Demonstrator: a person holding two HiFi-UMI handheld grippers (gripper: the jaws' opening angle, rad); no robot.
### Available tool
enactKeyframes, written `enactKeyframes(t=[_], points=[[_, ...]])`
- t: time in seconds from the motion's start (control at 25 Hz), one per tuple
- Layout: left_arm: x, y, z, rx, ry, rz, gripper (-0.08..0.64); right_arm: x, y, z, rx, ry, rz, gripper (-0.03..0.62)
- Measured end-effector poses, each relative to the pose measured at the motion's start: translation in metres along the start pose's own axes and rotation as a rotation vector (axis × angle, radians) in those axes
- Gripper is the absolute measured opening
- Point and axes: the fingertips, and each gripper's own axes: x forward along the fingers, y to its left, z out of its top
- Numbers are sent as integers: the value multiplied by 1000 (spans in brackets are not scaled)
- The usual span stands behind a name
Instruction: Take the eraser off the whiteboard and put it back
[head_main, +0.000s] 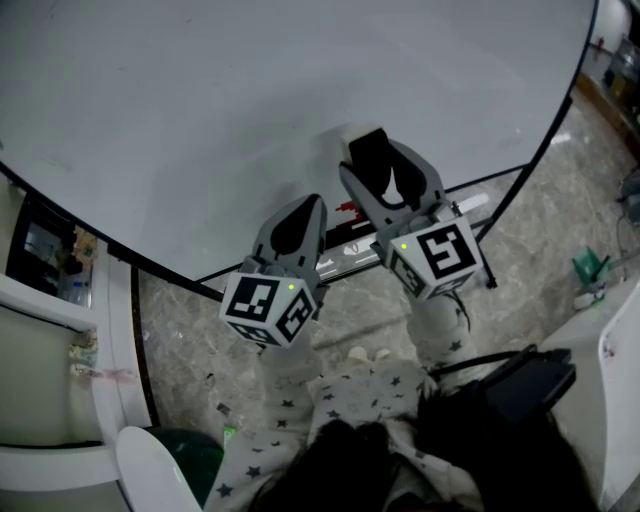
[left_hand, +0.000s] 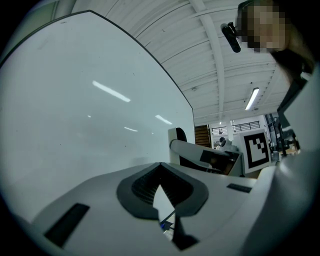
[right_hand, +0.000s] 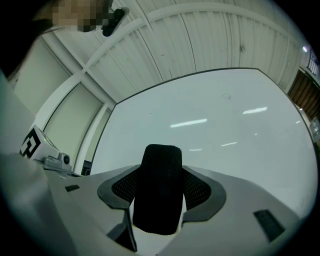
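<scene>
The right claw (head_main: 376, 150) is pinching the black, felt-faced oblong eraser (head_main: 380, 170), which stands upright between its jaws at the centre of the head view. The eraser's far end is up against or just short of the large white glossy whiteboard (head_main: 250, 100); I cannot tell whether they touch. The left claw (head_main: 306, 206), just left of it and lower in the frame, is pressed together on nothing. The eraser looks to be off the board and in hand. The return likely comes next: set the eraser squarely against the board, then spread the jaws and draw back.
</scene>
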Motion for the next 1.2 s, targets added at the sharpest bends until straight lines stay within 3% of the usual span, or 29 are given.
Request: enactKeyframes(t=[0.32,1.0,1.2], points=[[6,3,12,19,2,-5,0,13,-2,20,-28,-29,2,253],[7,79,33,26,-3,-17,0,105,20,34,-117,-84,-2,253],[6,79,33,38,-6,-5,2,108,19,38,-163,-87,-30,255]])
